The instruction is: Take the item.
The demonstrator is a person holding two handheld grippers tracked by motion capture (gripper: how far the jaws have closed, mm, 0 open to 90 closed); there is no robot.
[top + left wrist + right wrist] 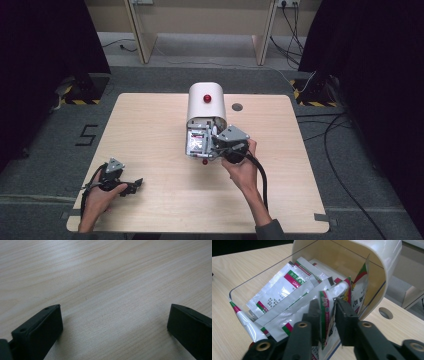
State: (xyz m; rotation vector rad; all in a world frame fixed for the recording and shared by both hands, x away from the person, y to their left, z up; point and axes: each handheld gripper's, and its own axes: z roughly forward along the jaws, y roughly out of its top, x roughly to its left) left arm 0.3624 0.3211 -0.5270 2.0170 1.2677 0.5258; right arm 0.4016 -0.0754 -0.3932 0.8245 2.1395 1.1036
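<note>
A cream, round-topped box [206, 102] with a red knob [207, 98] stands mid-table, its clear drawer [262, 277] pulled open toward me. Several silver sachets [279, 288] with red and green bands lie in it. My right gripper [327, 315] reaches into the drawer and is shut on one upright sachet [325, 312], pinched between its black fingers [344, 315]. In the high view that right gripper [220, 144] sits at the drawer's right side. My left gripper [136, 184] rests low at the table's front left, jaws wide apart over bare wood [112, 290].
The light wooden table [150, 130] has a round cable hole [237, 107] behind the box on the right. A small red bit [204, 161] lies at the drawer's front. Dark curtains, floor cables and wooden furniture legs surround the table.
</note>
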